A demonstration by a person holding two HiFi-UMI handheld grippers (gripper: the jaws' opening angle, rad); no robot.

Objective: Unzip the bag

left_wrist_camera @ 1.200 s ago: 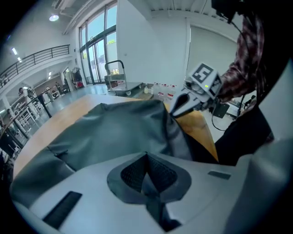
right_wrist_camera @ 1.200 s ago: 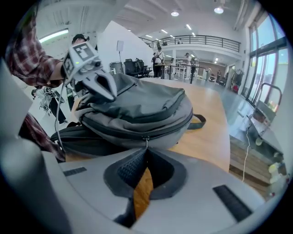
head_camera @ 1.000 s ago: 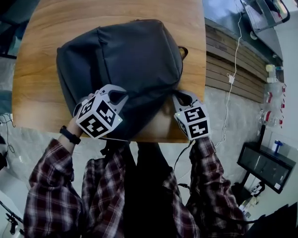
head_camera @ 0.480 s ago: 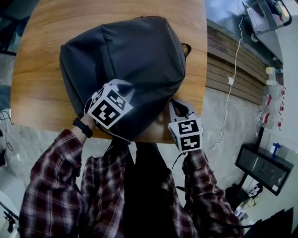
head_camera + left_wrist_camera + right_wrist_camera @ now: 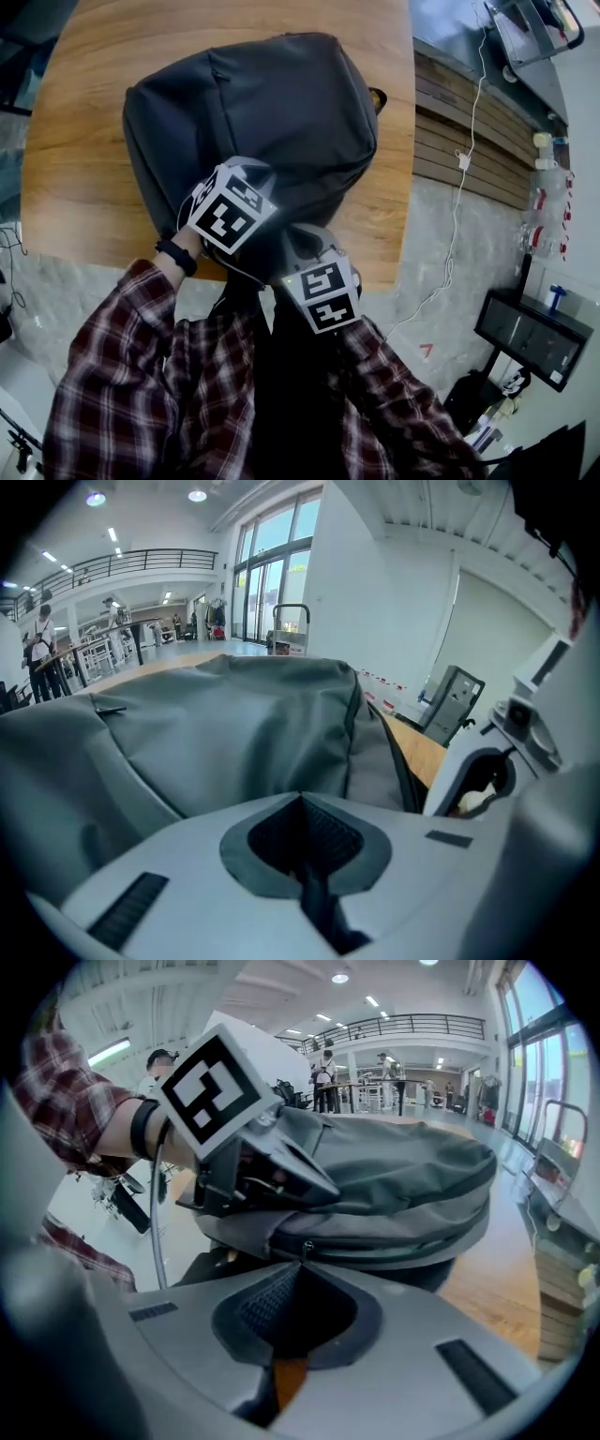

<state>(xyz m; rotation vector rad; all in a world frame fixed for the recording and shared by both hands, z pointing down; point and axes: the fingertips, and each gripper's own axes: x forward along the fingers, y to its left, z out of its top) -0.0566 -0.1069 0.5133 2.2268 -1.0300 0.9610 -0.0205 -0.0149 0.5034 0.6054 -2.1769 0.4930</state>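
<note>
Right hand-held gripper point(image 5: 302, 1266) has its jaws pressed together on the small metal zip pull point(image 5: 303, 1247), which stands up from between their tips. The pull sits on the zip point(image 5: 394, 1237), a dark line that runs along the near side of the bag point(image 5: 262, 103). Behind the tips, orange wood shows through the slit between the jaws.

Left hand-held gripper point(image 5: 301, 801) is pressed together too, and the slit behind its meeting point is dark. The right gripper view shows its closed jaws lying on the bag's upper surface, close above the zip, just left of the pull. Whether they nip any fabric cannot be told. Its cube point(image 5: 216, 1082) faces the right gripper's camera, with a dark wristband point(image 5: 175, 256) and a plaid sleeve point(image 5: 103, 375) behind it.

The grey bag lies flat on the wooden desk point(image 5: 84, 141) and covers much of its middle, with its near end at the desk's near edge. In the head view both grippers meet at that near end — the left on top of the bag, the right just beside it at the edge, nearer the person.
</note>
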